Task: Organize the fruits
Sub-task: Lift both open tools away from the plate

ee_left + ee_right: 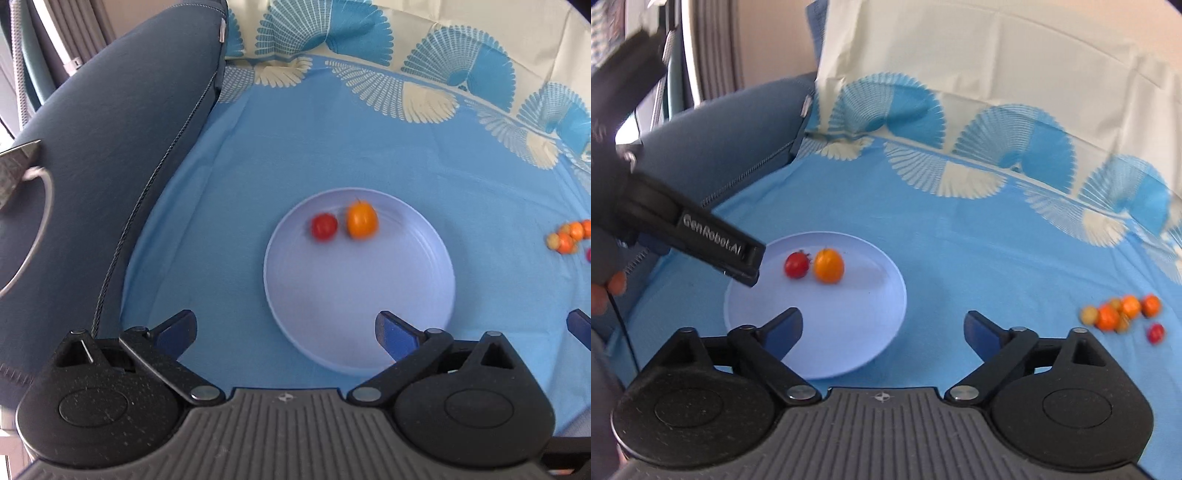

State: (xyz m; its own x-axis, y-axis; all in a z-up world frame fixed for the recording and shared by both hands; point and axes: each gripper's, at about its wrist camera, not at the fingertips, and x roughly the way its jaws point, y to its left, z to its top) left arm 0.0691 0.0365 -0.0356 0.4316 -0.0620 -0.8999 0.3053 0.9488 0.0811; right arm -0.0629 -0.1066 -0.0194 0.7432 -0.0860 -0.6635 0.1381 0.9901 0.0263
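Observation:
A pale blue plate (362,295) (849,332) lies on a blue cloth. A red cherry tomato (324,226) (796,264) and an orange one (362,219) (829,265) sit side by side on its far part. A pile of several small orange, yellow and red tomatoes (569,236) (1123,312) lies on the cloth to the right. My left gripper (286,330) is open and empty above the plate's near left edge; its body (701,240) also shows in the right wrist view. My right gripper (882,332) is open and empty over the plate's near right edge.
A dark blue-grey padded armrest (110,166) (720,147) borders the cloth on the left. The patterned blue and cream cloth (424,92) (997,129) rises up a backrest at the far side. A metal ring (33,229) hangs at the far left.

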